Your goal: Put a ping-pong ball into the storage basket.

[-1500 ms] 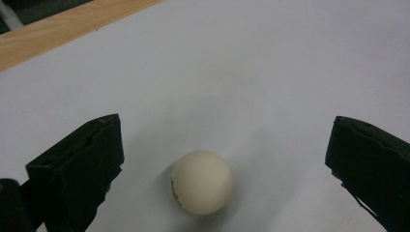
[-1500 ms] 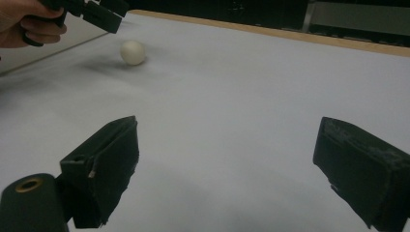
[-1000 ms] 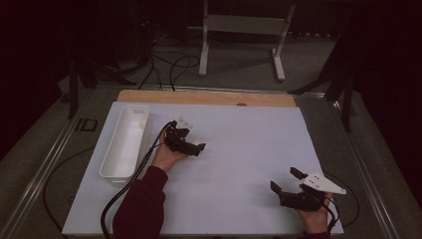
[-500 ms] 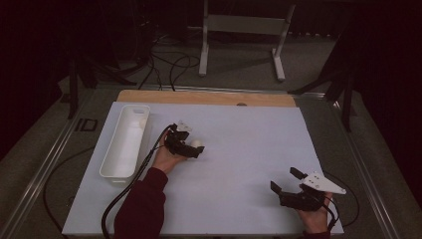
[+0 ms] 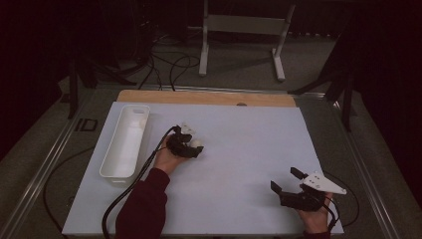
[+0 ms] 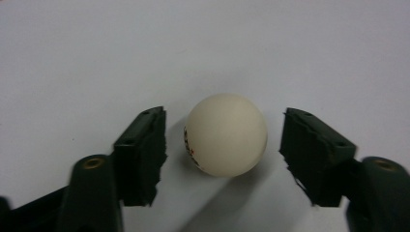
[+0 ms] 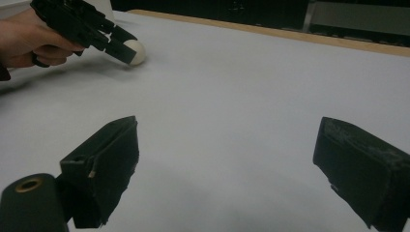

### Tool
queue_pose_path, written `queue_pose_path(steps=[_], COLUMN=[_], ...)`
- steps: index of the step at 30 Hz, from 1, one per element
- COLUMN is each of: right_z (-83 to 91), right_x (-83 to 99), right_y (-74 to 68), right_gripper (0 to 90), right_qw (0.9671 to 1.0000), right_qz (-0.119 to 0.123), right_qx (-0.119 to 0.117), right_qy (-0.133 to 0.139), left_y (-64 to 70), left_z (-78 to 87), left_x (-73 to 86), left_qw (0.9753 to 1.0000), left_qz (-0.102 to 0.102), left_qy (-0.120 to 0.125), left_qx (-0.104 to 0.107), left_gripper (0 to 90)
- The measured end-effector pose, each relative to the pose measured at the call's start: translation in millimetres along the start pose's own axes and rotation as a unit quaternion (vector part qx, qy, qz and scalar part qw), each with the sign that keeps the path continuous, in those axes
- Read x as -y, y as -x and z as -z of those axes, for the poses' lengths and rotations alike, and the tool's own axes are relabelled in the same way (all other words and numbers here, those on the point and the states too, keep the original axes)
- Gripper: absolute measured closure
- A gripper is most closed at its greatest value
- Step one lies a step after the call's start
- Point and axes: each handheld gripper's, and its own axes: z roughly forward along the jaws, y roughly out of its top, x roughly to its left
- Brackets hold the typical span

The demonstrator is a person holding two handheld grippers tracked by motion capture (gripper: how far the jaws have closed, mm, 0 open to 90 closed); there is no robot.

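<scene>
A white ping-pong ball with small dark print rests on the white table sheet. It lies between the two jaws of my left gripper, which is open, with a small gap on each side of the ball. From above, the left gripper sits at the sheet's middle left with the ball at its tips. My right gripper is open and holds nothing near the front right edge. The right gripper view has its own gripper over bare sheet, and farther off the left gripper at the ball.
A long white tray lies along the sheet's left side, just left of the left hand. A wooden strip borders the far edge. A cable trails back from the left gripper. Beyond the table stand metal legs and floor cables.
The left gripper has shifted slightly and lowered at the ball, and its jaws now flank it. The right gripper has stayed where it was.
</scene>
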Motion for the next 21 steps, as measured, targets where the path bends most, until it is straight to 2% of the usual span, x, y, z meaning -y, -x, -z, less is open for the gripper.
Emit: queue_pose_path(steps=[5, 12, 21], right_z=[-0.2, 0.1, 0.2], right_x=[0.1, -0.1, -0.1], right_y=[0.0, -0.3, -0.2], right_gripper=[9.0, 9.0, 9.0], right_qw=[1.0, 1.0, 1.0], right_qz=[0.002, 0.0, -0.001], right_qx=[-0.001, 0.0, 0.0], right_qy=[0.0, 0.0, 0.0], left_y=[-0.7, 0.0, 3.7], left_z=[-2.3, 0.0, 8.1], left_x=[1.5, 0.4, -4.2], left_qw=[1.0, 1.0, 0.9998], left_qz=[0.006, 0.002, -0.001], left_qy=[-0.005, -0.003, 0.017], left_qx=[0.0, -0.009, -0.005], left_gripper=[50.9, 51.8, 51.9])
